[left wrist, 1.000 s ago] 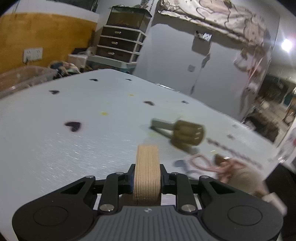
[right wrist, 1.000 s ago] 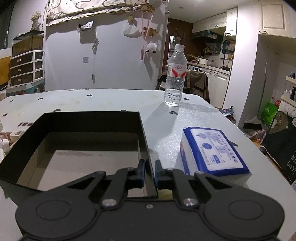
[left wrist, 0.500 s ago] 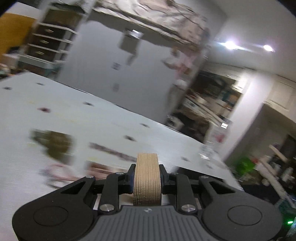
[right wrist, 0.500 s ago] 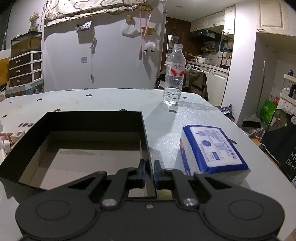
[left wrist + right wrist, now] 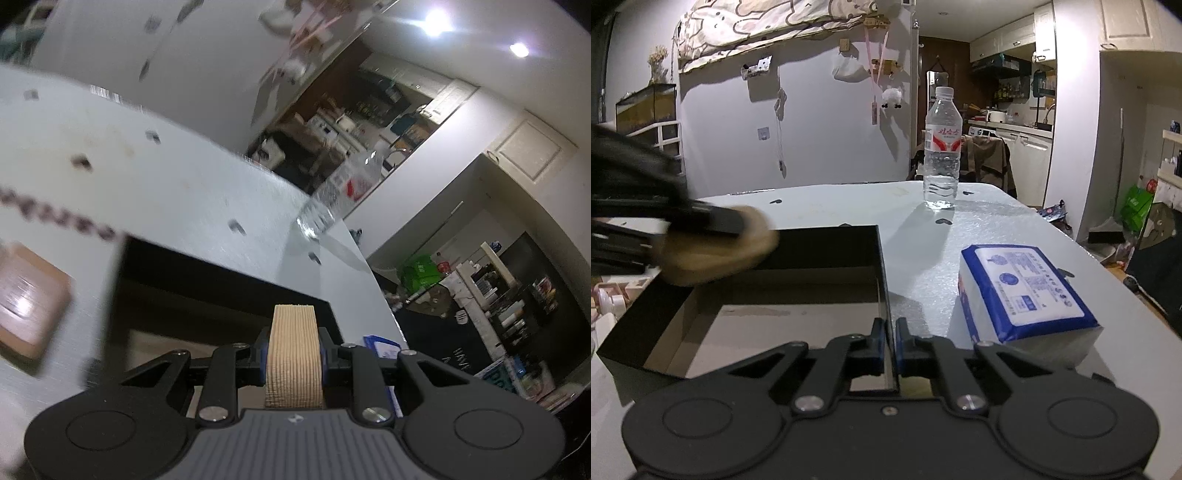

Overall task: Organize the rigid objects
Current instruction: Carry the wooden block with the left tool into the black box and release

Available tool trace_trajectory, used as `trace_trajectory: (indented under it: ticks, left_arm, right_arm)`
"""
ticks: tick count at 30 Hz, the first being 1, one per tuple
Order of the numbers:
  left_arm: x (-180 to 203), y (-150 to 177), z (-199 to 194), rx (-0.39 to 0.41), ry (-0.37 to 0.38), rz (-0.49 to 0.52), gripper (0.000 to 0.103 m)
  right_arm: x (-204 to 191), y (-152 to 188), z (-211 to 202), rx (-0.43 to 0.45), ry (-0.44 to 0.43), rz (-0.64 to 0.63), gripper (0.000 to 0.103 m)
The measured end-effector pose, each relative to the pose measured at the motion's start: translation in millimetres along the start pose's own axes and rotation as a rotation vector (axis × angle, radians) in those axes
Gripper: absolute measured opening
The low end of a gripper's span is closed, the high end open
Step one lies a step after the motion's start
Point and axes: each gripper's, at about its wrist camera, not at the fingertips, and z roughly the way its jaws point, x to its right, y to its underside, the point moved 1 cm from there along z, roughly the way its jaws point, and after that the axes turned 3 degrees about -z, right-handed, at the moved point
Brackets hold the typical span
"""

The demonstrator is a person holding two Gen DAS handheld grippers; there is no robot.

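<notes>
**Two grippers at one black box**

Left gripper (image 5: 293,354) pinches a ribbed wooden disc (image 5: 293,354) over the box (image 5: 827,243). Right gripper (image 5: 890,345), jaws just closing, clamps the box's wall. Tissue pack (image 5: 1023,288) at three o'clock; water bottle (image 5: 942,155) at one o'clock.

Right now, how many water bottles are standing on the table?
1. The clear water bottle stands upright at the table's far edge, beyond the black box. Other bottles may be hidden outside these two views.
</notes>
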Motion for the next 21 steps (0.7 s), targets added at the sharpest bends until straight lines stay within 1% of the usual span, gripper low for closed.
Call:
trace_trajectory:
  ticks: [4,10,12,13,14,16,19,21]
  left_arm:
    - [6,6,28,-0.049,0.009,-0.065,0.025]
    - [0,12,52,-0.074,-0.07,-0.13,0.025]
    - [-2,12,54,-0.089,-0.063,-0.167,0.025]
    - [0,12,55,-0.089,-0.054,-0.162,0.029]
    - [2,13,54,-0.091,-0.044,-0.15,0.039]
    - [6,16,51,-0.102,-0.015,-0.148,0.047]
    - [9,15,47,-0.114,0.018,-0.145,0.047]
    - [9,15,42,-0.114,0.025,-0.142,0.047]
  right_arm:
    - [2,0,0,0.001,-0.012,-0.001,0.005]
    - [5,1,1,0.005,-0.038,0.011,0.004]
    - [6,1,1,0.008,-0.043,0.015,0.004]
    - [6,1,1,0.009,-0.045,0.018,0.004]
    - [7,1,1,0.009,-0.048,0.021,0.004]
    - [8,1,1,0.009,-0.054,0.026,0.004]
    - [8,2,1,0.009,-0.057,0.024,0.003]
    - [8,1,1,0.009,-0.056,0.02,0.003]
